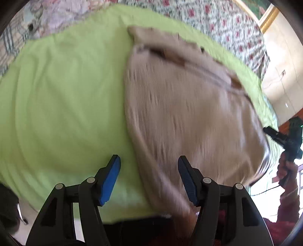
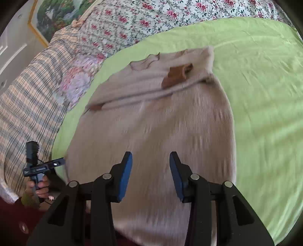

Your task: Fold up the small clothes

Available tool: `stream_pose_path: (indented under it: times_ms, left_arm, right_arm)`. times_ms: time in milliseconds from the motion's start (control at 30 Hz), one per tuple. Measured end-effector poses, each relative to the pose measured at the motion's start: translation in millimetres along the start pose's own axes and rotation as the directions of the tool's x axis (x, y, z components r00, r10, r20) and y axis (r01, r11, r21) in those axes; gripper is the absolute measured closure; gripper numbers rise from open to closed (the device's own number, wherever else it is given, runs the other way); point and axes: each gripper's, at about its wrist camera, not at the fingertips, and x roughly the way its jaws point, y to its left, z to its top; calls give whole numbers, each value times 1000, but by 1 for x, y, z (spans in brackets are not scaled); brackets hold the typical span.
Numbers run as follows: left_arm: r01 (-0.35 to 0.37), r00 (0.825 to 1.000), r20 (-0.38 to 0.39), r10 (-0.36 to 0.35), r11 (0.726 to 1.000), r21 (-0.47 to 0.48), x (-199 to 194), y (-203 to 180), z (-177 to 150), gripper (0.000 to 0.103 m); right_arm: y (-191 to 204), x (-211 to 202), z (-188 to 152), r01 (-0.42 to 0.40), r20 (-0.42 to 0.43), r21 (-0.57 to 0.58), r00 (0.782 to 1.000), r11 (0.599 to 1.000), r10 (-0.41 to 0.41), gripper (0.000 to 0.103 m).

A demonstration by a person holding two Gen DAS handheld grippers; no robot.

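Observation:
A beige knitted garment [image 1: 189,113] with brown patches lies spread on a light green sheet [image 1: 66,94]. It also shows in the right wrist view [image 2: 155,123], where its sleeves lie folded across the chest and a brown patch [image 2: 176,75] shows near the collar. My left gripper [image 1: 149,166] is open and empty, just above the garment's near left edge. My right gripper [image 2: 151,162] is open and empty over the garment's lower middle. The other gripper shows at the edge of each view, at the right edge in the left wrist view [image 1: 287,136] and at the left edge in the right wrist view [image 2: 37,166].
A floral quilt [image 2: 151,17] lies beyond the green sheet [image 2: 265,113]. A plaid pillow [image 2: 24,106] sits at the left. A framed picture [image 2: 55,17] hangs on the wall. The near bed edge and floor [image 1: 28,217] are below the left gripper.

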Motion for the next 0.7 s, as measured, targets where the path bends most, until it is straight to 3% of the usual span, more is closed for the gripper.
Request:
stream_pose_path:
  times_ms: [100, 167, 267, 367, 533, 700]
  left_arm:
    - [-68, 998, -9, 69, 991, 118, 0, -15, -27, 52]
    - [-51, 998, -36, 58, 983, 176, -2, -20, -41, 65]
    - [21, 994, -112, 0, 982, 189, 1, -16, -59, 66]
    - [85, 987, -154, -54, 976, 200, 6, -20, -69, 62]
    - [108, 974, -216, -62, 973, 205, 25, -26, -82, 62]
    - [132, 974, -207, -89, 970, 204, 34, -27, -77, 64]
  right_arm:
    - [2, -18, -24, -9, -28, -19, 1000, 1000, 9, 58]
    - [1, -33, -40, -5, -55, -40, 998, 999, 3, 54]
    - [-4, -46, -61, 1, -112, -53, 994, 999, -7, 45]
    - [-11, -56, -77, -16, -134, -38, 991, 999, 11, 44]
    - [-21, -58, -104, 59, -221, -42, 973, 997, -66, 40]
    - [-27, -41, -107, -20, -187, 16, 982, 1000, 23, 40]
